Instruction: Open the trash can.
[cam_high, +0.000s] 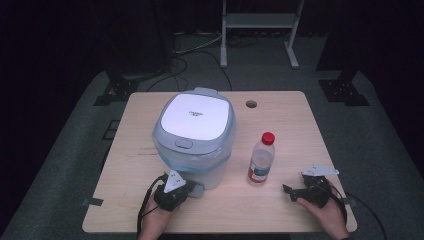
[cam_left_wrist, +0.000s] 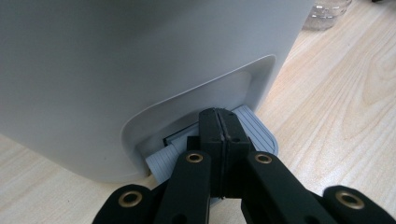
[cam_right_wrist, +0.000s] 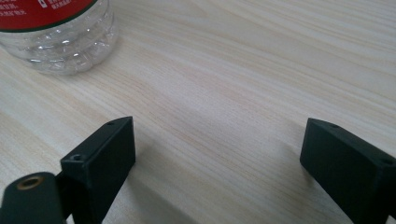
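Observation:
A white pedal bin (cam_high: 200, 165) with a grey-rimmed lid (cam_high: 192, 116) lying flat stands at the table's middle, a pale blue liner showing under the rim. My left gripper (cam_high: 194, 190) is at its front base. In the left gripper view the left gripper (cam_left_wrist: 219, 122) is shut with nothing between its jaws, and its tips rest on the ribbed grey pedal (cam_left_wrist: 259, 133) in the bin's recess (cam_left_wrist: 187, 107). A clear bottle (cam_high: 261, 161) with a red cap and label stands to the right. My right gripper (cam_high: 292, 191) lies open on the wood; the right gripper (cam_right_wrist: 217, 135) is just short of the bottle (cam_right_wrist: 56, 42).
The wooden table (cam_high: 280, 115) has a round cable hole (cam_high: 251, 104) behind the bottle. Its front edge runs just under both hands. Beyond the table, cables and a white stand's legs (cam_high: 260, 30) sit on the dark floor.

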